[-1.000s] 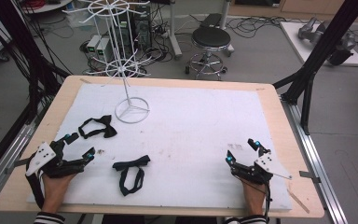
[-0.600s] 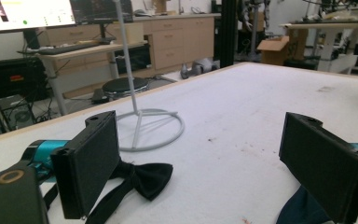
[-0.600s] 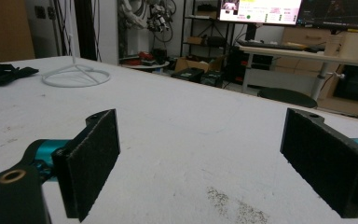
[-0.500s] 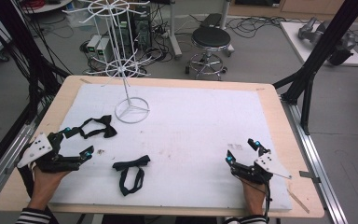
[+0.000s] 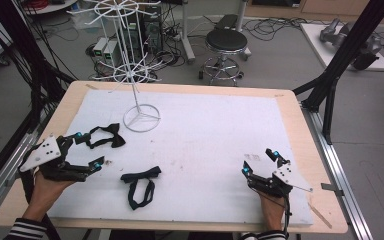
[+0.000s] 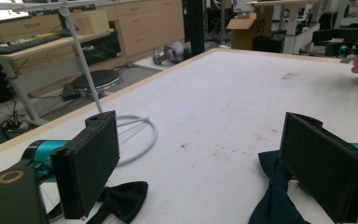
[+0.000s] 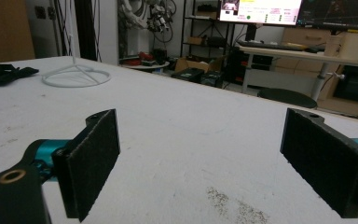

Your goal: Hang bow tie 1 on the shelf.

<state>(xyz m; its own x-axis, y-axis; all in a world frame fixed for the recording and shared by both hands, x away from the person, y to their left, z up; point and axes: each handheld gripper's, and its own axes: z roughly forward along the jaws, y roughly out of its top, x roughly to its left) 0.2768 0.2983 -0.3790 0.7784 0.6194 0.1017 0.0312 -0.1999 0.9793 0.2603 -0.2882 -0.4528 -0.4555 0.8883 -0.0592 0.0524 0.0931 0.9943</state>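
Step in hand: approach to pick-up, judged from finger positions. No grasp made yet.

Left gripper: fingers wide open, holding nothing. It sits low over the surface at the person's left. In the left gripper view, one bow tie lies just below and inboard of the left-hand finger; a second bow tie lies at the base of the right-hand finger, partly hidden behind it. Whether either finger touches cloth: cannot tell. In the high view, the upper bow tie is just beyond the far fingertip; the lower bow tie with its looped strap lies apart from the near fingertip, toward the surface centre.

Right gripper: fingers wide open, empty. In the right gripper view, nothing but bare surface lies between the fingers. It rests well apart from both ties, on the person's right side.

Wire rack: stands beyond the left fingers, its ring base on the surface just past the upper tie. Arms look bare. Likely hanging point for the ties (judgement).

Next move, est.:
1. Pick one tie; the upper one is nearest the left fingers.
2. Advance the left gripper so the knot or strap lies between the fingers, not beside them.
3. Lower the tips close to the surface; cloth is thin and flat.
4. Close on the strap or knot.

Caution: the strap is limp; it may slide out or drag.
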